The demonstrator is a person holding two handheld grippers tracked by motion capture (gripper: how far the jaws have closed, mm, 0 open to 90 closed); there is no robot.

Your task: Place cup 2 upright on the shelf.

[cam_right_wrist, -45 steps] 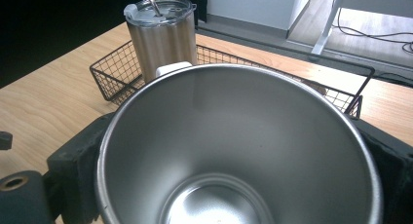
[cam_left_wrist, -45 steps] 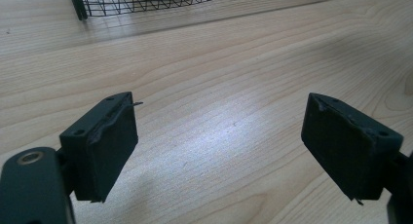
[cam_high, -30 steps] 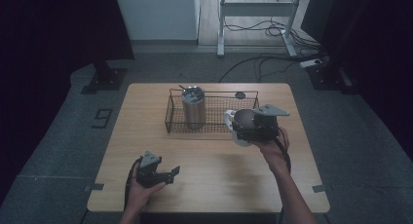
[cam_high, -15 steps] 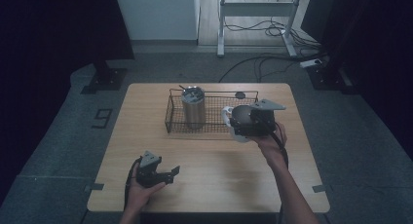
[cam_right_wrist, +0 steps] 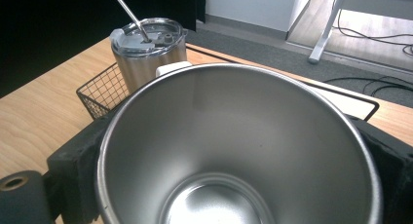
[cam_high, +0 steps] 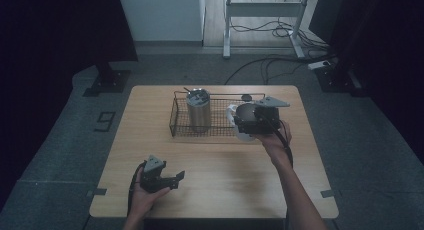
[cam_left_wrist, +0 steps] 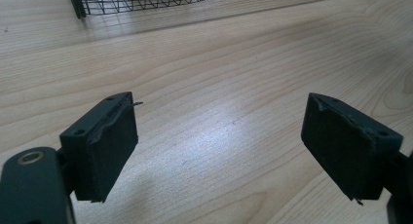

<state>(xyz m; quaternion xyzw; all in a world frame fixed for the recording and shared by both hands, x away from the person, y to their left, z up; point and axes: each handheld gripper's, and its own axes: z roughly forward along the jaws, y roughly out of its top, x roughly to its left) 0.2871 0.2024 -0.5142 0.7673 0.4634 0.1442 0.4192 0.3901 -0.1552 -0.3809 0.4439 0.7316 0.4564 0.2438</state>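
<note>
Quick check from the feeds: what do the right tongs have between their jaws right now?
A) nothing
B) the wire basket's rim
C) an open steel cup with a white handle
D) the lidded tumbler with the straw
C: the right tongs have a jaw on either side of the open steel cup, while the lidded tumbler stands apart in the wire basket.

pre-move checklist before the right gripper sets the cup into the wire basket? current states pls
1. Right gripper grip on steel cup: jaws on both sides of it, ok.
2. Cup empty: bare inside in the right gripper view, ok.
3. Free room in wire basket beside lidded tumbler: ok.
4. Tumbler upright, straw in lid: ok.
5. Left gripper open, empty, at the near table edge, away from the basket: ok.
6. Cup bottom above basket rim: cannot tell.
</note>
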